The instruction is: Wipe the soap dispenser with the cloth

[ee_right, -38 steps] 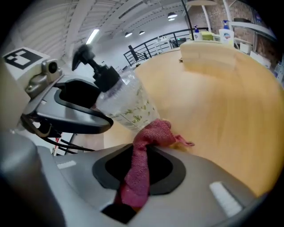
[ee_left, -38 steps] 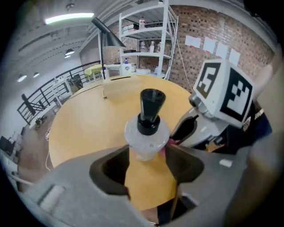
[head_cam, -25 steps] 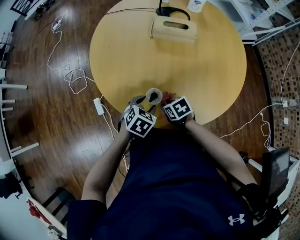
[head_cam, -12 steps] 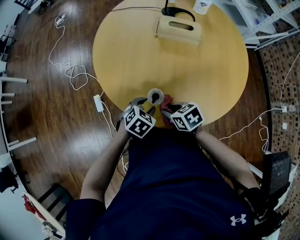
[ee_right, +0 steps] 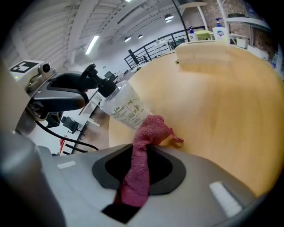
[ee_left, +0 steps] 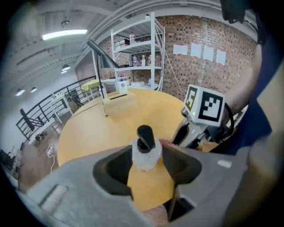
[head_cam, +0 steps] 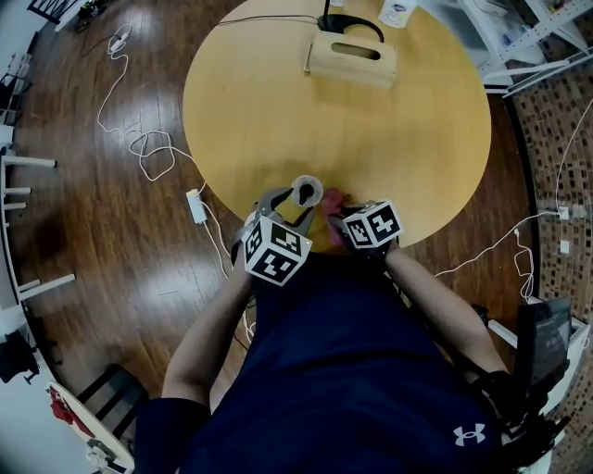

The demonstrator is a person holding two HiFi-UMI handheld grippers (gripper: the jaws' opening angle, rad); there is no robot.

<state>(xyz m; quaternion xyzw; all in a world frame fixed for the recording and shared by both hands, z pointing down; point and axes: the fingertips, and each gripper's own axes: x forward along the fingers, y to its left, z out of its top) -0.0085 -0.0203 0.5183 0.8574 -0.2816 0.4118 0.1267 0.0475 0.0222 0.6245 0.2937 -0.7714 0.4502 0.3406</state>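
Observation:
The soap dispenser, a clear bottle with a black pump, sits tilted between my left gripper's jaws near the table's near edge. In the left gripper view the pads hold the soap dispenser below its pump, and the jaws are opening slightly around it. My right gripper is shut on a red cloth. In the right gripper view the cloth hangs out of my right gripper, its bunched end against the lower side of the dispenser.
The round yellow table carries a wooden box and a bottle at its far edge. White cables and a power adapter lie on the wooden floor to the left.
My right gripper with the cloth has shifted a little right and toward the person. My left gripper has risen slightly with the dispenser still between its jaws.

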